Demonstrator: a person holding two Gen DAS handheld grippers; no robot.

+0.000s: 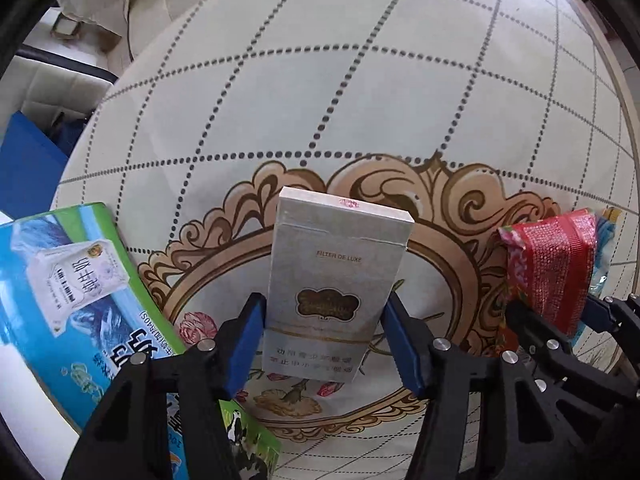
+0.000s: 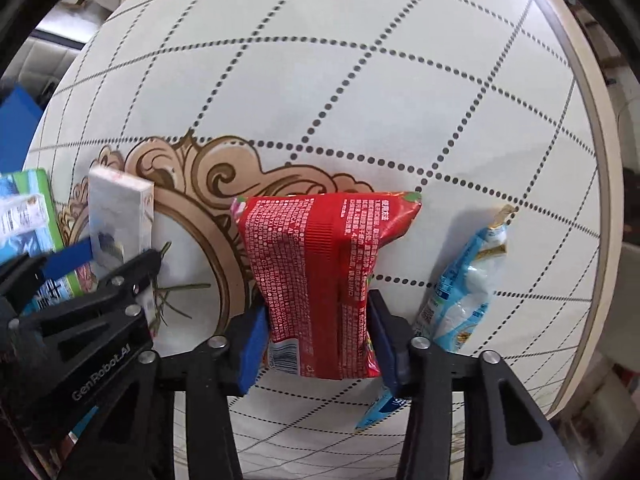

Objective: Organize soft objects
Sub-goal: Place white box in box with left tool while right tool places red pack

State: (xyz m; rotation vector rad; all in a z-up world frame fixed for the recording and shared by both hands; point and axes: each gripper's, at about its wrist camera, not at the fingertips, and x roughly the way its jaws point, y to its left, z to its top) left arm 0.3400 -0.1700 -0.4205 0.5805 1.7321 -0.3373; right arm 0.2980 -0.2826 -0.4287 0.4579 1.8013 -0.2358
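My left gripper [image 1: 322, 312] is shut on a grey-white cigarette pack [image 1: 336, 280] marked "FILTER DE LUXE" and holds it upright over the table's medallion pattern. It also shows in the right wrist view [image 2: 118, 216]. My right gripper [image 2: 316, 312] is shut on a red snack bag [image 2: 320, 264], squeezing its lower part. The red bag also shows at the right of the left wrist view [image 1: 554, 264]. A light blue snack packet [image 2: 468, 288] lies on the table just right of the right gripper.
A blue-green milk carton box [image 1: 72, 292] lies at the left, next to the left gripper. The round table [image 2: 360, 80] has a dotted diamond pattern and a raised rim at the right. A blue object [image 1: 28, 168] and white furniture stand beyond the left edge.
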